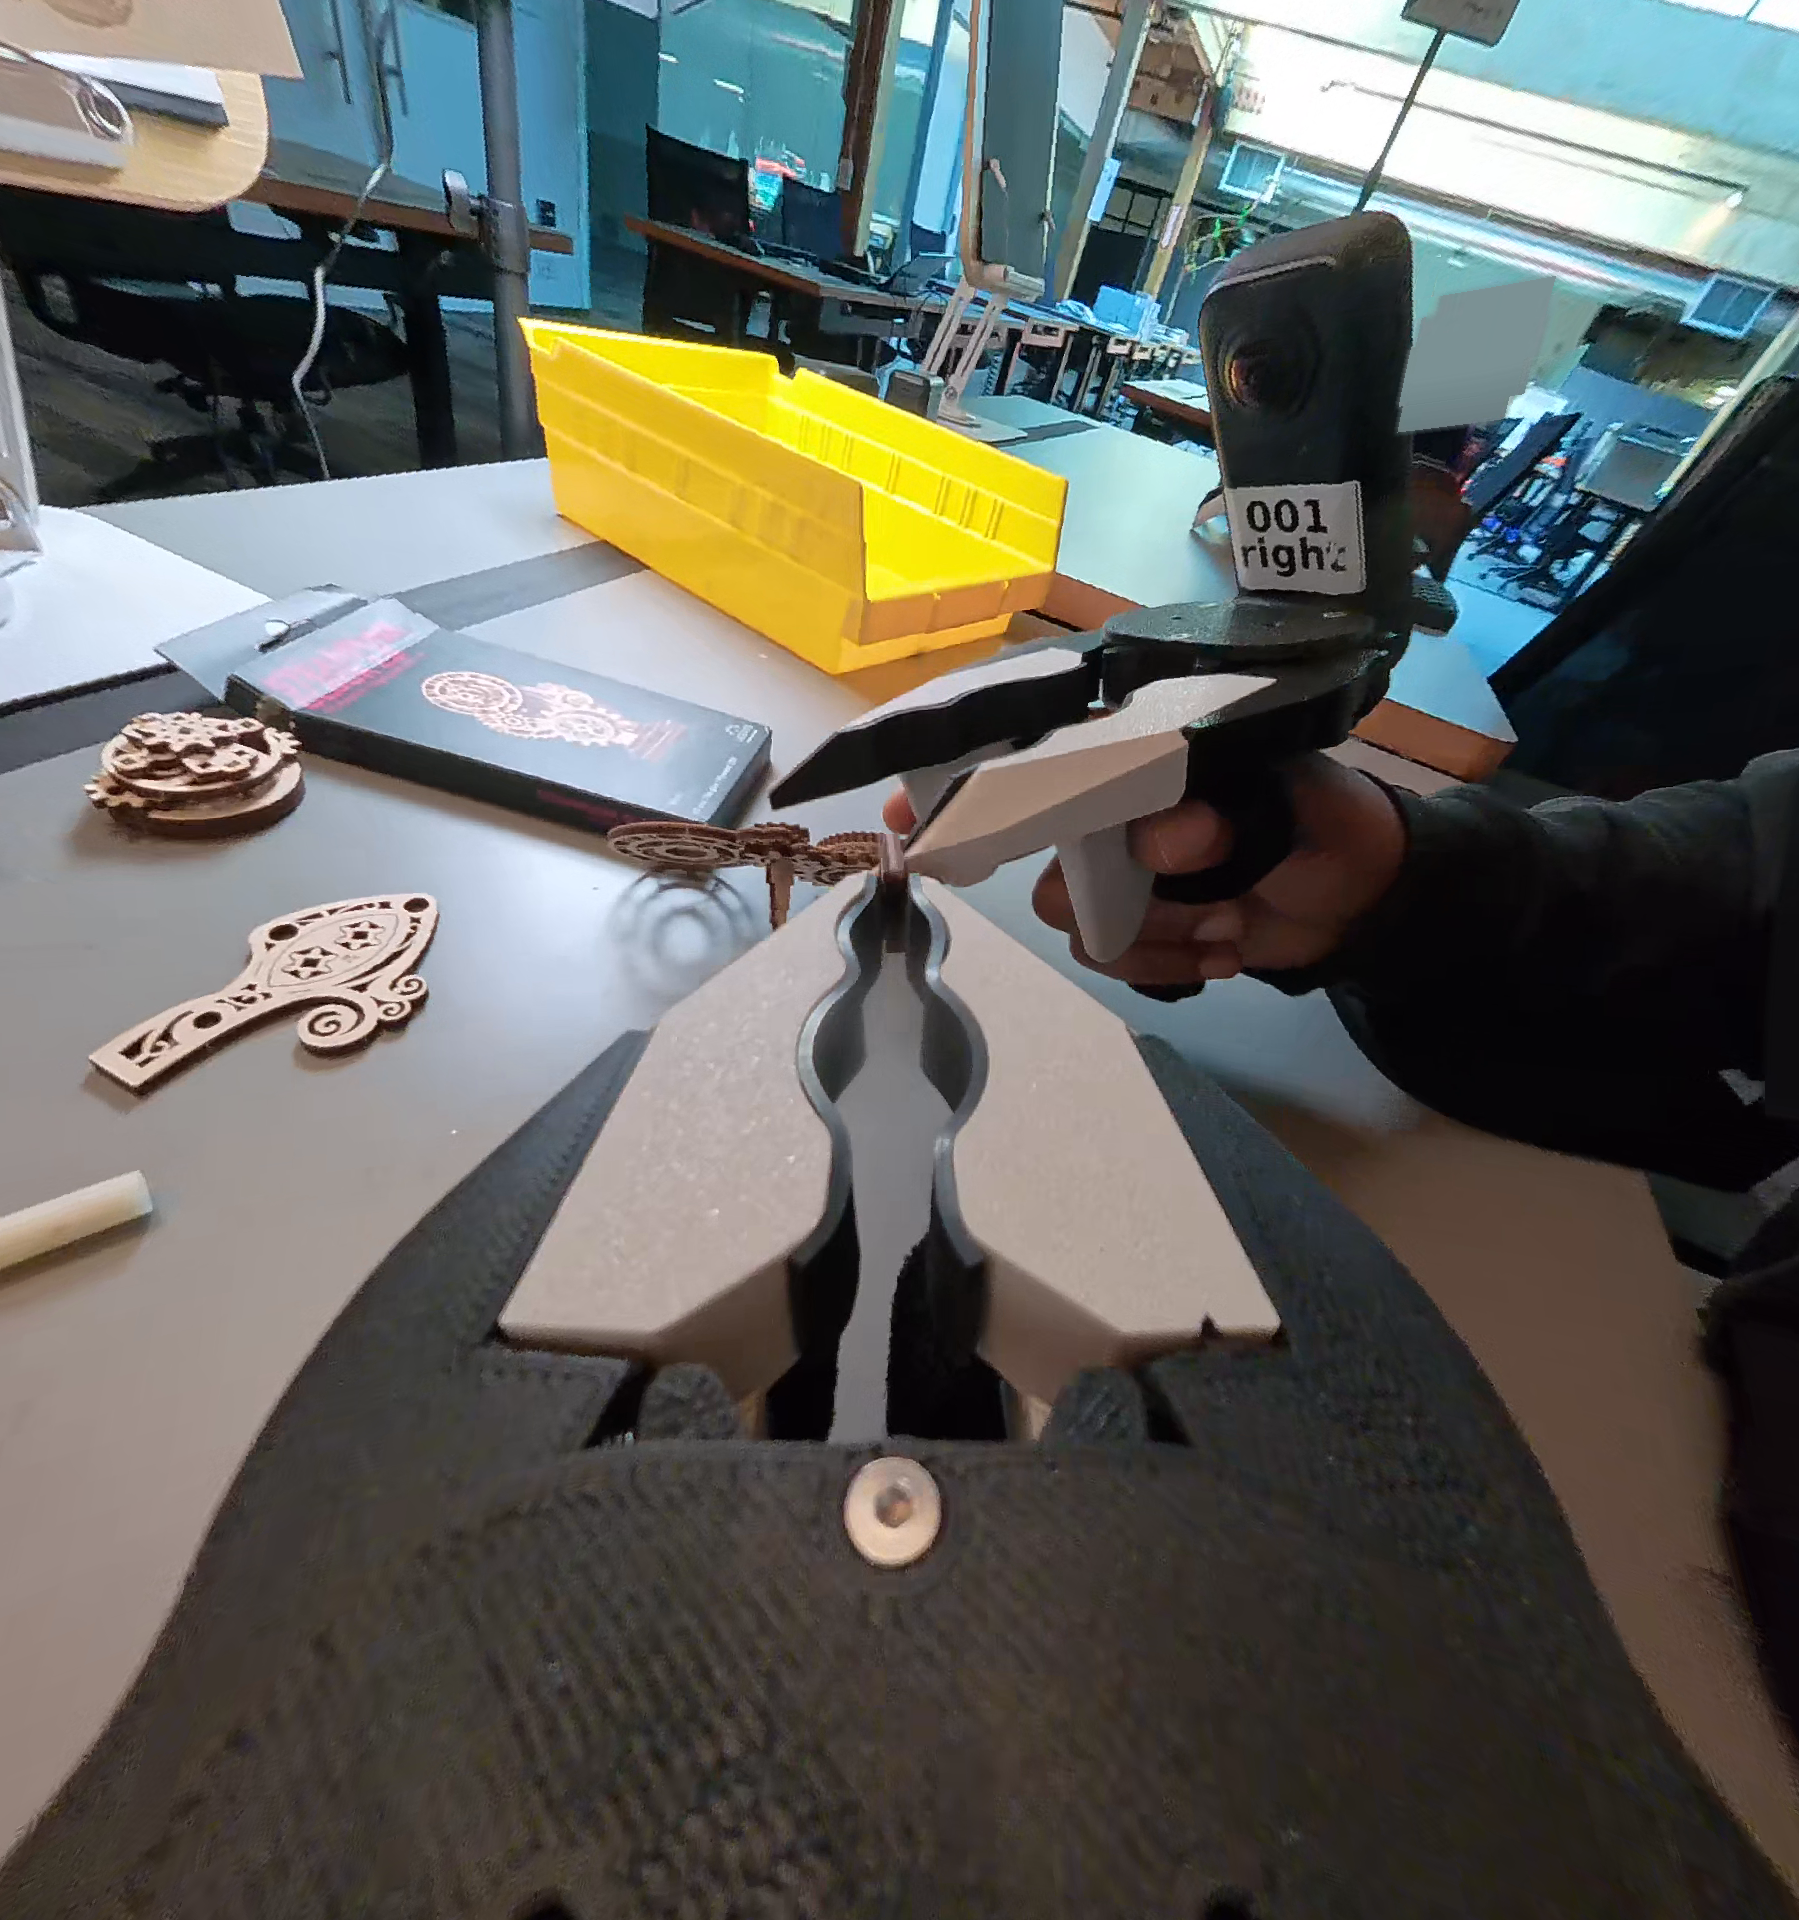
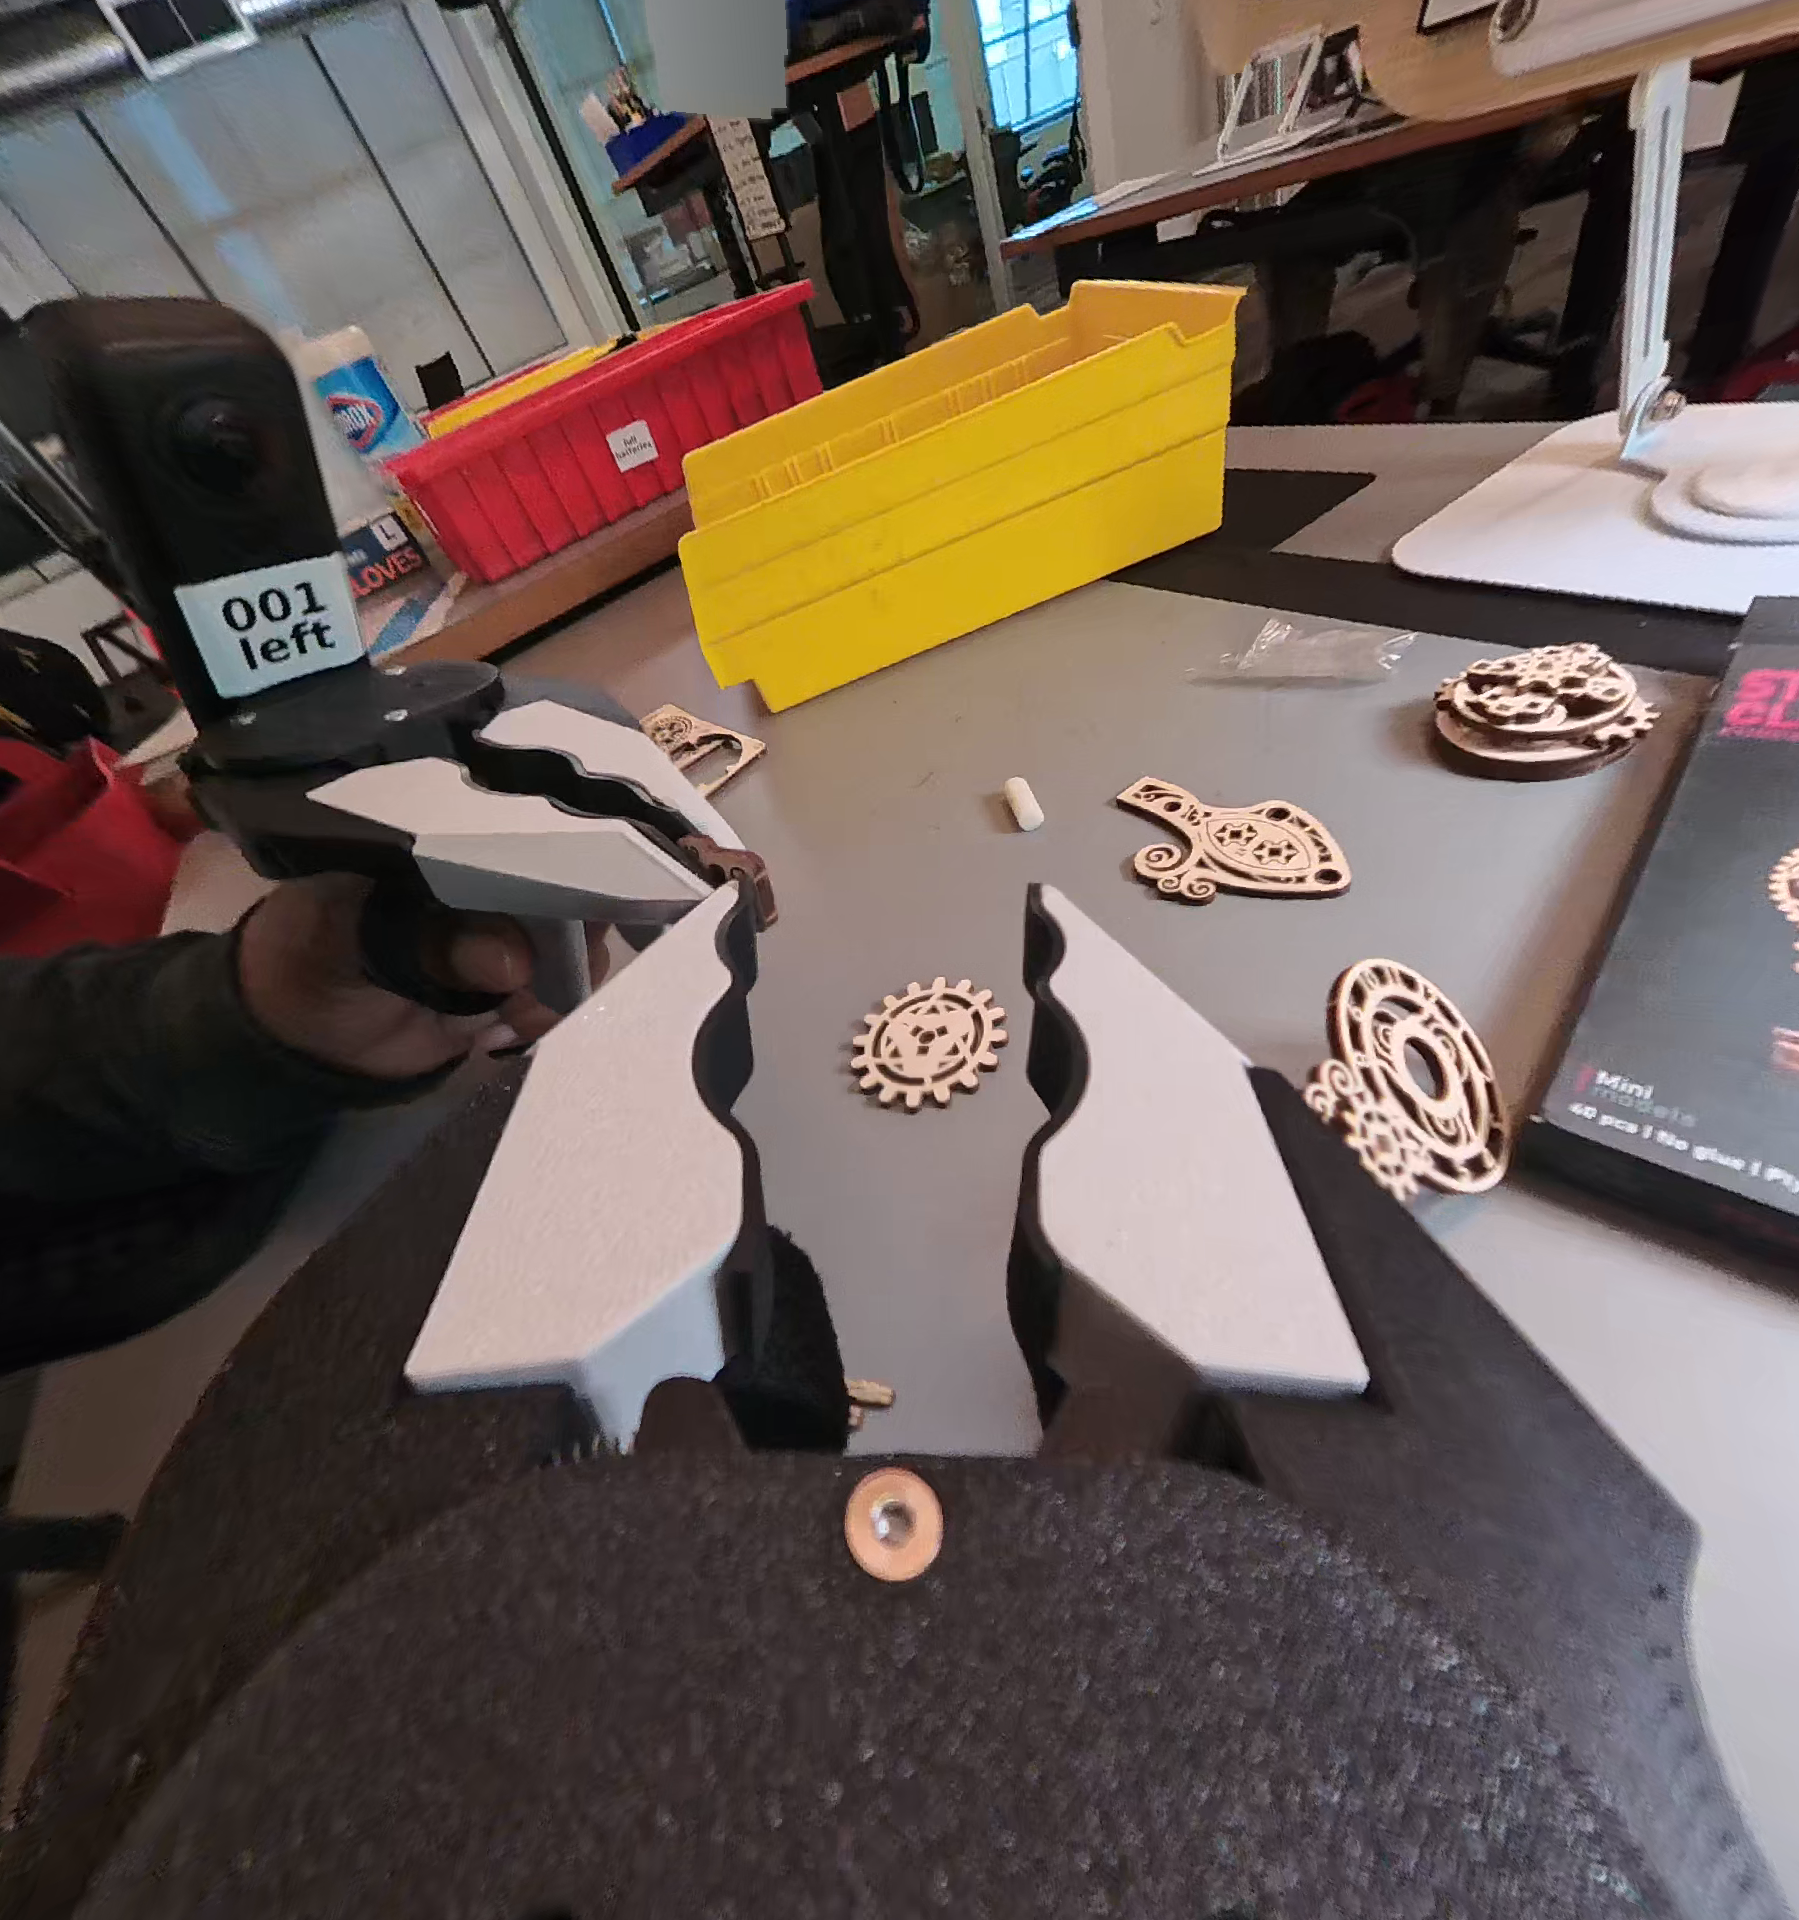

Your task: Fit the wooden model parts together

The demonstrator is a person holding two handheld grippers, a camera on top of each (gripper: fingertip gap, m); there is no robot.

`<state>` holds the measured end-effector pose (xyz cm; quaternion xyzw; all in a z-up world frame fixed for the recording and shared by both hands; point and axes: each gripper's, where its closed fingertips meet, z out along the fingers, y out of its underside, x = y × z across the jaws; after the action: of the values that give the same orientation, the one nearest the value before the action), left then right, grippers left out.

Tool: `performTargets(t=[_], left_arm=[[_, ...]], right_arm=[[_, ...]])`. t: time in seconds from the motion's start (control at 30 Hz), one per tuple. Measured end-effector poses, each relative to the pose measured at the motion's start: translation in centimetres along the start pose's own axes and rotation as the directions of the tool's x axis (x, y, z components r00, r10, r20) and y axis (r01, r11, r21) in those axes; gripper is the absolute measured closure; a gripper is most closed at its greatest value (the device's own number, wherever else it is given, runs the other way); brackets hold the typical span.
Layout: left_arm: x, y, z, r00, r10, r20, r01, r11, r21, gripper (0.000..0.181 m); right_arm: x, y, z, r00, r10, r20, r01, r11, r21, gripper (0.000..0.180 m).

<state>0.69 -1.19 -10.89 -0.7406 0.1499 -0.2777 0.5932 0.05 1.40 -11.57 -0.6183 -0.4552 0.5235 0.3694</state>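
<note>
Risk of snapping: left hand-held gripper [image 1: 890,894] pinches a thin wooden part [image 2: 734,873] shut, right hand-held gripper [image 2: 890,914] gaping empty above a loose gear [image 2: 928,1042].

Open workshop: grey tabletop [image 2: 874,790]; rows of dark desks [image 1: 770,260] at 12 o'clock; bright windows [image 1: 1497,114] at 1 o'clock; grey pole [image 1: 505,208] at 11.

The left gripper [image 1: 893,883] has its jaws nearly closed, tips pinched on a small dark wooden piece [image 1: 892,858]. The right gripper [image 2: 879,914] has its jaws spread wide with nothing between them, one fingertip [image 1: 910,847] touching the left gripper's tips. Each is gripped at the handle by a hand [image 1: 1227,883], in a dark sleeve [image 1: 1560,935].
</note>
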Motion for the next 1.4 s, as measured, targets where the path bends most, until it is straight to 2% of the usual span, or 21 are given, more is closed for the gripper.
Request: performTargets(t=[0.2, 0.3, 0.37, 0.43, 0.47, 0.57, 0.6, 0.73, 0.8, 0.87, 0.93, 0.97, 1.0, 1.03, 1.07, 1.13, 1.27, 1.3, 1.33, 1.37, 1.4], left_arm=[[-0.4, -0.2, 0.1, 0.986, 0.122, 0.115, -0.121, 0.992, -0.019, 0.178], [-0.5, 0.0, 0.2, 0.974, 0.175, 0.145, -0.17, 0.984, -0.045, 0.178], [-0.3, -0.4, 0.1, 0.972, 0.187, 0.143, -0.184, 0.982, -0.029, 0.178], [-0.2, -0.4, 0.0, 0.962, 0.233, 0.144, -0.229, 0.972, -0.046, 0.178], [0.0, -0.3, -0.1, 0.96, 0.247, 0.133, -0.243, 0.969, -0.047, 0.178], [0.4, -0.1, -0.2, 0.954, 0.28, 0.108, -0.275, 0.96, -0.057, 0.178], [0.4, 0.0, -0.2, 0.941, 0.318, 0.116, -0.311, 0.947, -0.076, 0.178], [0.3, 0.4, -0.3, 0.921, 0.374, 0.11, -0.363, 0.925, -0.108, 0.178], [0.4, 0.5, -0.3, 0.908, 0.404, 0.112, -0.39, 0.912, -0.128, 0.178], [0.2, 0.9, -0.3, 0.901, 0.42, 0.109, -0.402, 0.903, -0.151, 0.178], [0.0, 1.3, -0.2, 0.904, 0.415, 0.106, -0.394, 0.903, -0.172, 0.178], [-0.1, 1.4, -0.2, 0.903, 0.416, 0.107, -0.395, 0.902, -0.175, 0.178], [-0.1, 1.2, -0.2, 0.905, 0.412, 0.108, -0.391, 0.905, -0.17, 0.178], [0.0, 1.1, -0.2, 0.907, 0.407, 0.109, -0.388, 0.907, -0.163, 0.178], [0.0, 1.0, -0.2, 0.905, 0.41, 0.111, -0.391, 0.906, -0.161, 0.178], [0.2, 0.8, -0.1, 0.896, 0.428, 0.115, -0.409, 0.898, -0.16, 0.178], [-0.1, 0.7, -0.3, 0.866, 0.482, 0.138, -0.456, 0.872, -0.18, 0.178], [-0.3, 0.8, -0.3, 0.852, 0.503, 0.142, -0.474, 0.858, -0.197, 0.178], [-0.4, 1.2, -0.2, 0.841, 0.523, 0.143, -0.488, 0.845, -0.221, 0.178], [-0.5, 1.4, -0.2, 0.831, 0.537, 0.145, -0.498, 0.835, -0.235, 0.178], [-0.6, 1.4, -0.3, 0.832, 0.535, 0.145, -0.497, 0.836, -0.233, 0.178]], right_arm=[[0.2, -0.1, 0.2, 0.996, 0.034, -0.077, -0.033, 0.999, 0.016, 0.135], [-0.3, -0.5, 0.2, 0.979, -0.137, -0.15, 0.141, 0.99, 0.013, 0.143], [-1.4, -1.0, 0.2, 0.957, -0.245, -0.153, 0.254, 0.966, 0.049, 0.158], [-2.0, -1.0, 0.2, 0.944, -0.297, -0.144, 0.308, 0.95, 0.057, 0.166], [-2.1, -1.0, 0.2, 0.948, -0.295, -0.123, 0.303, 0.951, 0.056, 0.163], [-2.0, -0.5, 0.2, 0.998, -0.062, 0.03, 0.061, 0.998, 0.027, 0.154], [-2.0, -0.3, 0.2, 0.998, -0.028, 0.049, 0.027, 0.999, 0.029, 0.152], [-2.6, 0.1, 0.4, 0.989, 0.106, 0.105, -0.111, 0.993, 0.037, 0.164], [-2.3, 0.3, 0.5, 0.981, 0.149, 0.122, -0.154, 0.988, 0.031, 0.158], [-2.1, 0.6, 0.6, 0.994, 0.066, 0.084, -0.067, 0.998, 0.015, 0.155], [-2.0, 0.5, 0.6, 0.972, -0.233, -0.038, 0.233, 0.972, -0.017, 0.158], [-2.1, 0.5, 0.7, 0.944, -0.322, -0.075, 0.32, 0.947, -0.032, 0.16], [-2.3, 0.4, 0.7, 0.944, -0.32, -0.081, 0.319, 0.948, -0.024, 0.163], [-2.1, 0.3, 0.7, 0.968, -0.241, -0.064, 0.241, 0.97, -0.006, 0.161], [-1.8, 0.4, 0.7, 0.997, -0.08, -0.019, 0.08, 0.997, 0.003, 0.155], [-1.7, 0.7, 0.7, 0.963, 0.241, 0.119, -0.242, 0.97, -0.004, 0.151], [-2.3, 0.7, 0.9, 0.87, 0.452, 0.198, -0.464, 0.886, 0.017, 0.165], [-2.3, 0.7, 1.0, 0.871, 0.45, 0.197, -0.463, 0.886, 0.025, 0.166], [-2.1, 0.9, 1.0, 0.927, 0.347, 0.141, -0.355, 0.934, 0.034, 0.165], [-1.9, 0.9, 1.0, 0.984, 0.17, 0.054, -0.172, 0.985, 0.029, 0.165], [-2.0, 0.7, 1.0, 1.0, -0.014, -0.02, 0.014, 1.0, 0.019, 0.165]])
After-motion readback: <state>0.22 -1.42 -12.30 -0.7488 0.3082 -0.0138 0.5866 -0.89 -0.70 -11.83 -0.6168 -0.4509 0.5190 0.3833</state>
